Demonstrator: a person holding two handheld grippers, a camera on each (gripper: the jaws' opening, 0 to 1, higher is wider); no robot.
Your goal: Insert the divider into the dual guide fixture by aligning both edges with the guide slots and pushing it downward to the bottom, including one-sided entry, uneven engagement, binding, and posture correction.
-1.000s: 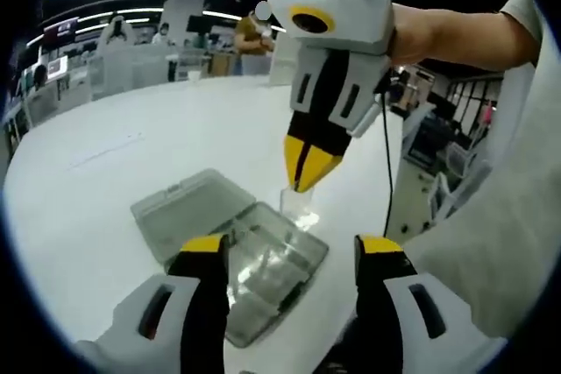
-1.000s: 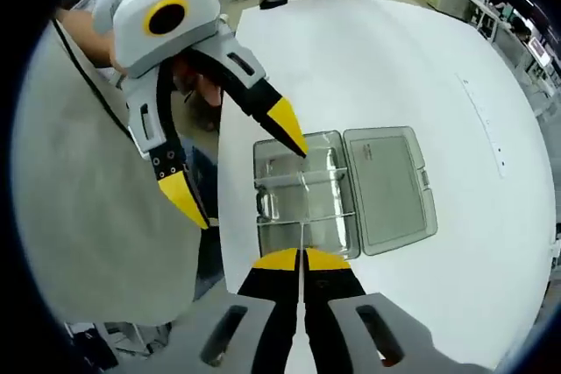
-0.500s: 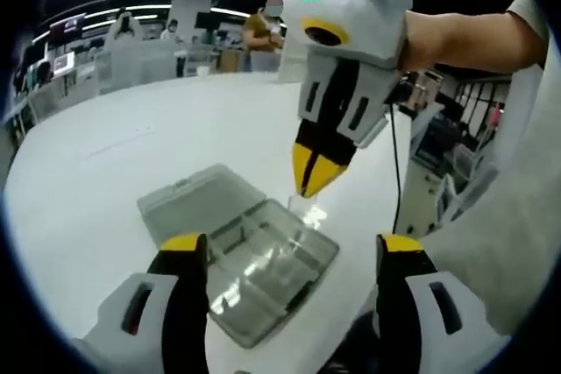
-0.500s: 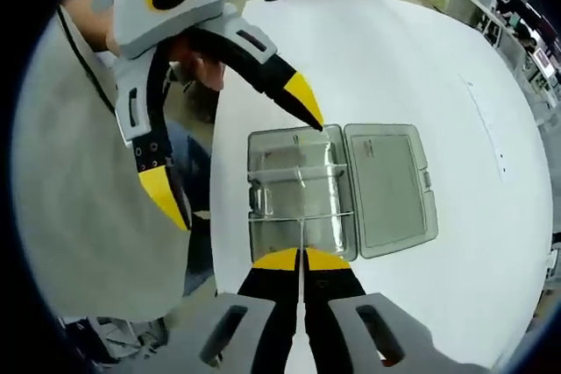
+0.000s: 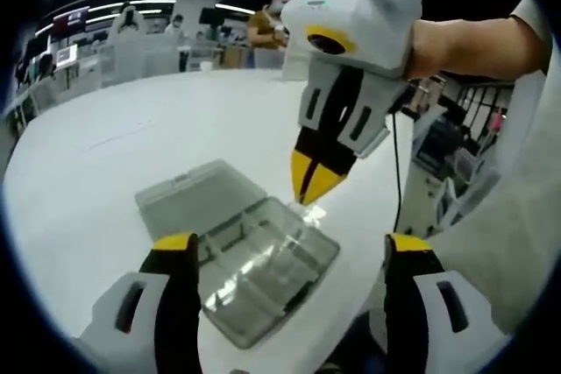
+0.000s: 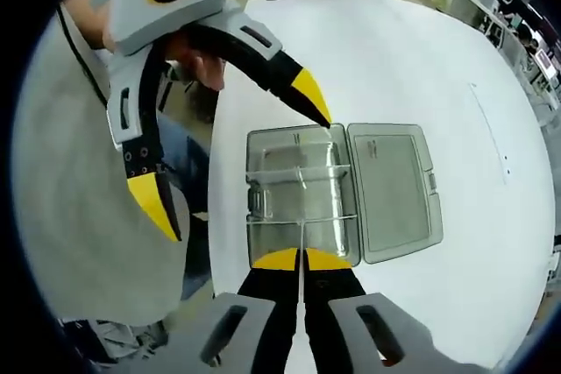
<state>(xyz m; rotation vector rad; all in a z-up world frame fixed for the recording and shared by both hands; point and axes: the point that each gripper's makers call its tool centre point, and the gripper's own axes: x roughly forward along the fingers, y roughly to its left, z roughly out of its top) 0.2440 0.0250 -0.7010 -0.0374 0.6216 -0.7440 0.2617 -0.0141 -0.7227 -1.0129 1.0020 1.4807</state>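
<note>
Yellow tips of my right gripper (image 6: pixel 301 257) are pressed together on a thin clear divider (image 6: pixel 301 236), seen edge-on in the right gripper view as a pale line running up from between the jaws; in the left gripper view that same gripper (image 5: pixel 314 188) comes down from above with its tips at the near corner of the box (image 5: pixel 254 256). My left gripper (image 5: pixel 289 247) is spread wide, jaws well apart and holding nothing; in the right gripper view it (image 6: pixel 235 148) straddles the left side of the box (image 6: pixel 263 190), one tip at the hinge edge beside the lid (image 6: pixel 394 190), the other out over the table (image 6: pixel 394 59) edge. I judge the divider sits at the box's near wall, started or about to start in the slots; I cannot tell whether both edges are engaged. Two dividers (image 6: pixel 298 174) already cross the box, so the task looks partly done; left to do, as I read it: square the divider, seat both edges, push to the bottom.
</note>
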